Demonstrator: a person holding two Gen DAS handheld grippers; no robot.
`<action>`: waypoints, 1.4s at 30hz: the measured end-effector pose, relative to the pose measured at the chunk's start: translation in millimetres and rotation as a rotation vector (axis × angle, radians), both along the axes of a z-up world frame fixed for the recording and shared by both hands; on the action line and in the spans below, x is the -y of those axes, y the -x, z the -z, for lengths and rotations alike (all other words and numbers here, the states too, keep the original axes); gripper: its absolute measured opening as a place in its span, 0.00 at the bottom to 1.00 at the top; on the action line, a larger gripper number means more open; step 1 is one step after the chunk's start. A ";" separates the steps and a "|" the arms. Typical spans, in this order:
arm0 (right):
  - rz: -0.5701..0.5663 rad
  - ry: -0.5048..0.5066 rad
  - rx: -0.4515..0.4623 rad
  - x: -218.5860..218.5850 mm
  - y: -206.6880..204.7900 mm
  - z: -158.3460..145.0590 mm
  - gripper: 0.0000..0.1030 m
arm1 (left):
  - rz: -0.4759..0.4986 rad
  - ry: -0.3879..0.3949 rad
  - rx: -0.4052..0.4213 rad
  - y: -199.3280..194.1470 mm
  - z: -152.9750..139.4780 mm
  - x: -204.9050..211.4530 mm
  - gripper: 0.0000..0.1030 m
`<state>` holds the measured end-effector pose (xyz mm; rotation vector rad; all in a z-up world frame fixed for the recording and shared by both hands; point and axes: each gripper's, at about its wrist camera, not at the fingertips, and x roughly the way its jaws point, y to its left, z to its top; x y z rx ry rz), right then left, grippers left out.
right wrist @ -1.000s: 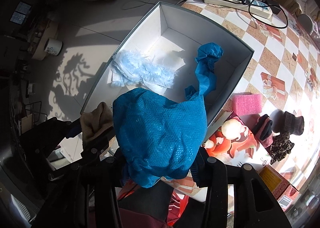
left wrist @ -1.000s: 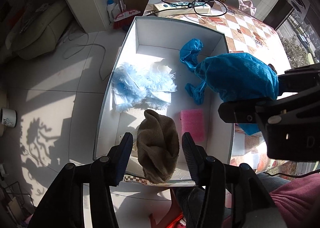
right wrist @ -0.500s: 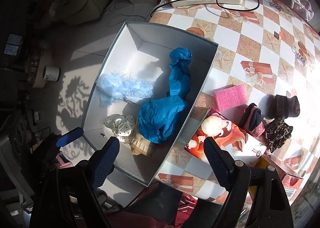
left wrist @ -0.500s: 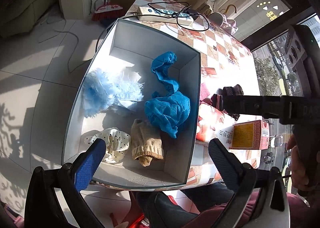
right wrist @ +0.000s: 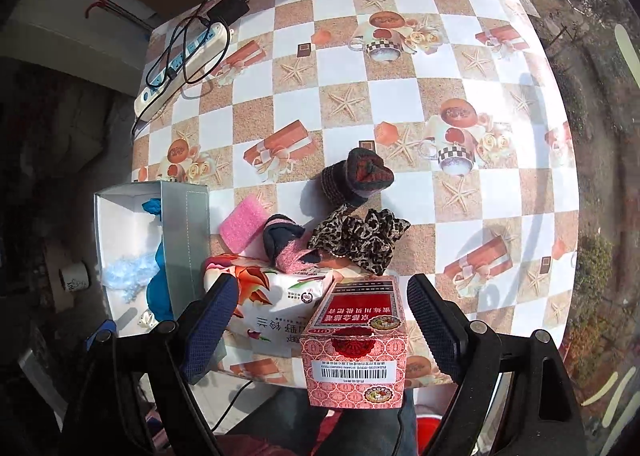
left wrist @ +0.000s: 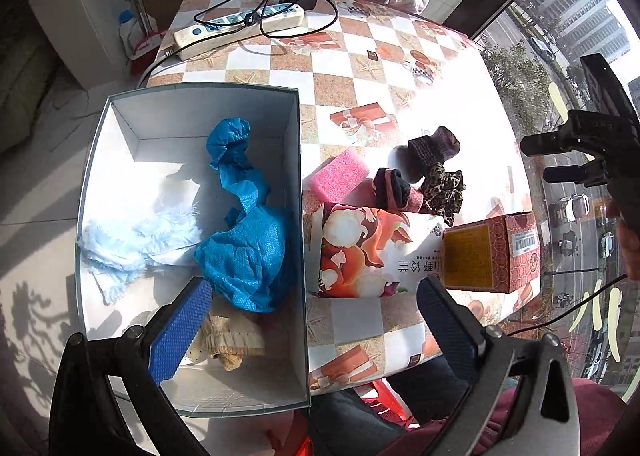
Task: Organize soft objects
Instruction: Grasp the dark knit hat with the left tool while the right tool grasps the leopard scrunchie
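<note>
So both claws are spread wide with nothing in them: left gripper (left wrist: 312,300), right gripper (right wrist: 320,314). Blue cloth (left wrist: 244,240) lies inside the box (left wrist: 298,184), long axis running from the near end toward the far wall, its thin bunched end farthest away.

The box (left wrist: 192,396) holds the crumpled cover (left wrist: 244,252); the sponge (left wrist: 340,176) lies at its 3 o'clock, socks (left wrist: 394,190) beyond.

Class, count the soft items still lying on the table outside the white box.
4: pink sponge beside the box, pink-black sock next to it, leopard scrunchie further right, dark rolled sock behind.
</note>
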<state>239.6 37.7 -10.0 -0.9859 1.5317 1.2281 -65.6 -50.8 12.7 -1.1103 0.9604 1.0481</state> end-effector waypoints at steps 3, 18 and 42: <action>0.058 0.105 -0.046 1.5 -25.8 42.5 0.97 | 0.041 0.016 -0.046 -22.0 1.7 -7.9 1.00; -0.292 0.371 -0.055 -51.2 22.8 177.0 0.97 | 0.124 0.128 -0.258 -81.8 26.5 -42.6 1.00; 0.064 0.093 0.024 24.8 -124.5 184.5 1.00 | 0.510 0.185 -0.252 -250.4 115.5 -157.4 1.00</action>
